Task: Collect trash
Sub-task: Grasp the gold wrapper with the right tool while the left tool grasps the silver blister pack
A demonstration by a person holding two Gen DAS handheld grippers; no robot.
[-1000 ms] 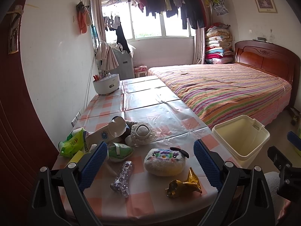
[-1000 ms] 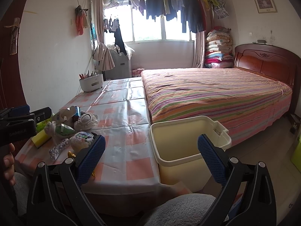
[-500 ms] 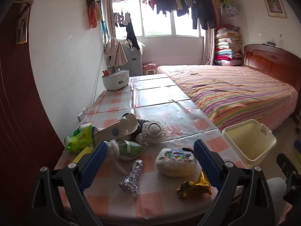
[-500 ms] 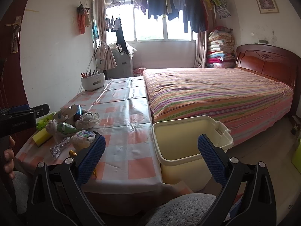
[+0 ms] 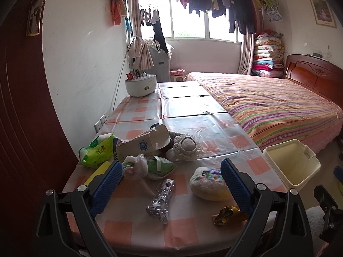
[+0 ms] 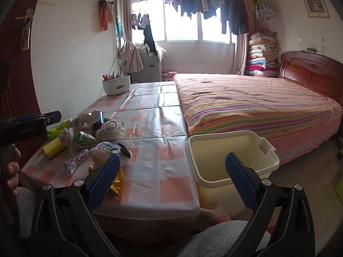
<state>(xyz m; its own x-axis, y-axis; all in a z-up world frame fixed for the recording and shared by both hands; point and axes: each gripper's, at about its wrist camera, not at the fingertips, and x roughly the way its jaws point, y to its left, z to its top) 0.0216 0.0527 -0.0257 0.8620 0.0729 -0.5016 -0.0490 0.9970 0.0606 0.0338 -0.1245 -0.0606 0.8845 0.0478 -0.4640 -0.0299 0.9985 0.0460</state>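
Trash lies at the near end of the checked table point(image 5: 188, 111): a silver blister pack point(image 5: 161, 201), a gold wrapper point(image 5: 227, 213), a knotted clear bag point(image 5: 136, 167), a green wrapper point(image 5: 160, 165), a green snack bag point(image 5: 97, 153) and a torn cardboard box point(image 5: 141, 144). My left gripper point(image 5: 171, 164) hangs open above the blister pack, holding nothing. My right gripper point(image 6: 172, 157) is open too, between the table's corner and the cream bin point(image 6: 235, 133), which stands empty on the floor. The blister pack point(image 6: 76, 163) and gold wrapper point(image 6: 116, 182) lie to its left.
A fluffy embroidered toy point(image 5: 211, 183), a white knitted toy point(image 5: 186, 147) and a yellow block point(image 5: 97, 172) sit among the trash. A white pen holder point(image 5: 141, 85) stands at the far end. The striped bed point(image 5: 268, 107) borders the table's right side. A hand point(image 6: 12, 167) holds the left gripper.
The left wrist view has swung slightly left, so the table objects and bin sit further right in it. The right gripper has barely shifted. Both stay open and empty.
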